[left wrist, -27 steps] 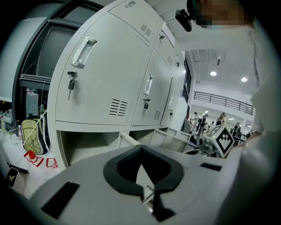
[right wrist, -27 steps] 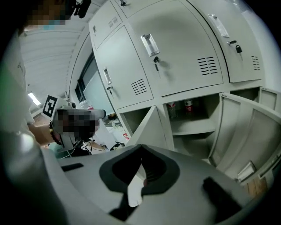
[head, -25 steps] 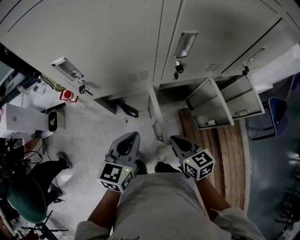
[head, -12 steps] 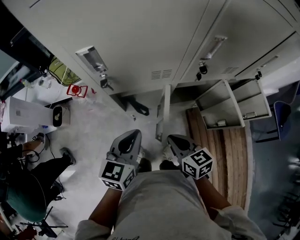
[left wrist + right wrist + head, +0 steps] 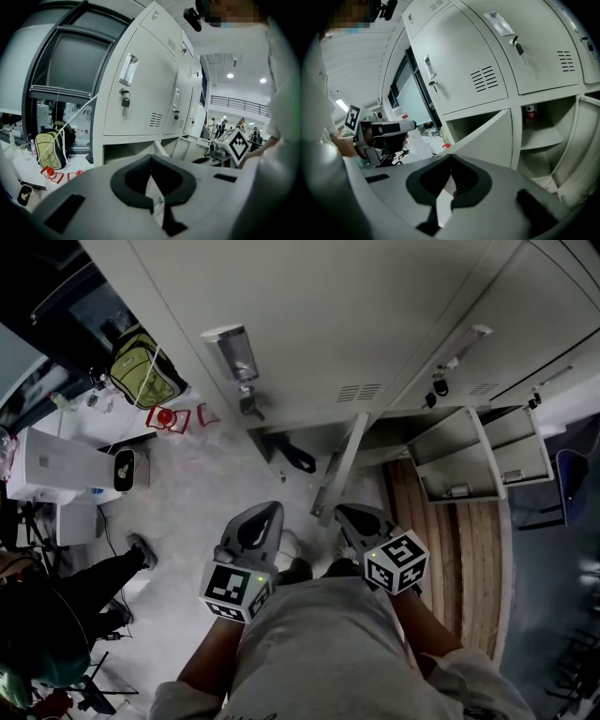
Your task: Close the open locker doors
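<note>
With left tongs (image 5: 262,514) and right tongs (image 5: 352,517) clenched empty, the open door (image 5: 341,468) stands edge-on just ahead in the bottom row — best pushed flat near its free edge until it seats.

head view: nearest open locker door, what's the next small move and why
Probably reach the right gripper forward to the free edge of the nearest open door, ready to push it shut. The door stands swung out, edge-on just ahead, and its compartment is open. The right gripper and the left gripper are both shut, empty and apart from the door.
</note>
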A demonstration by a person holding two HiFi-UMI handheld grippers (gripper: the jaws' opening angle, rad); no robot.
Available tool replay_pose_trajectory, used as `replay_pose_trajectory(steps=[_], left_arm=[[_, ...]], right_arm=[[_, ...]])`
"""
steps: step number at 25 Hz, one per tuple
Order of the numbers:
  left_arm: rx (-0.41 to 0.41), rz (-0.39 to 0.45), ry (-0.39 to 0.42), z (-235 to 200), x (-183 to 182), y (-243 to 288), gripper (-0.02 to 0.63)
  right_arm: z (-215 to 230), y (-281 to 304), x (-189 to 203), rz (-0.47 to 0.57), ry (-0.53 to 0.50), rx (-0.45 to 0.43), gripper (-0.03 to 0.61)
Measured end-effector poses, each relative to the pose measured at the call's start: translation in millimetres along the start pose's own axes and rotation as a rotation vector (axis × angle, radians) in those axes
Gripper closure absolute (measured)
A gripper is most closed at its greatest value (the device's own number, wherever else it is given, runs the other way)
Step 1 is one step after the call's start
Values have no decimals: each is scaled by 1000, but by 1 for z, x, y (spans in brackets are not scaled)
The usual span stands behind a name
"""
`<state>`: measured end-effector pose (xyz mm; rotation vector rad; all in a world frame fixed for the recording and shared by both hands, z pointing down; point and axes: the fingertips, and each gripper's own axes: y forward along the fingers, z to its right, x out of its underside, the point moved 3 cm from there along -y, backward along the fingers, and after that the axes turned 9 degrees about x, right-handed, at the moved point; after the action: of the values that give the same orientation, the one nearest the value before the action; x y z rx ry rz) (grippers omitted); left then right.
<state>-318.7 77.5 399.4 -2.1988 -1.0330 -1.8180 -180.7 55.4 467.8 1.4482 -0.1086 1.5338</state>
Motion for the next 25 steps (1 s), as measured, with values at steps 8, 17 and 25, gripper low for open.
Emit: replay_pose_trajectory(steps=[8,17,25], left_arm=[[-4,2,8,-23,-1,-17,598],[-17,10,0,-47,-1,-33,598],[-47,23,-1,-66,-4,-41,598]], right_arm=[[-16,26,-11,17,-13,-5,551],[-34,55,-28,32,-15,-19,551],[-38,76,-39,43,-24,-34,551]])
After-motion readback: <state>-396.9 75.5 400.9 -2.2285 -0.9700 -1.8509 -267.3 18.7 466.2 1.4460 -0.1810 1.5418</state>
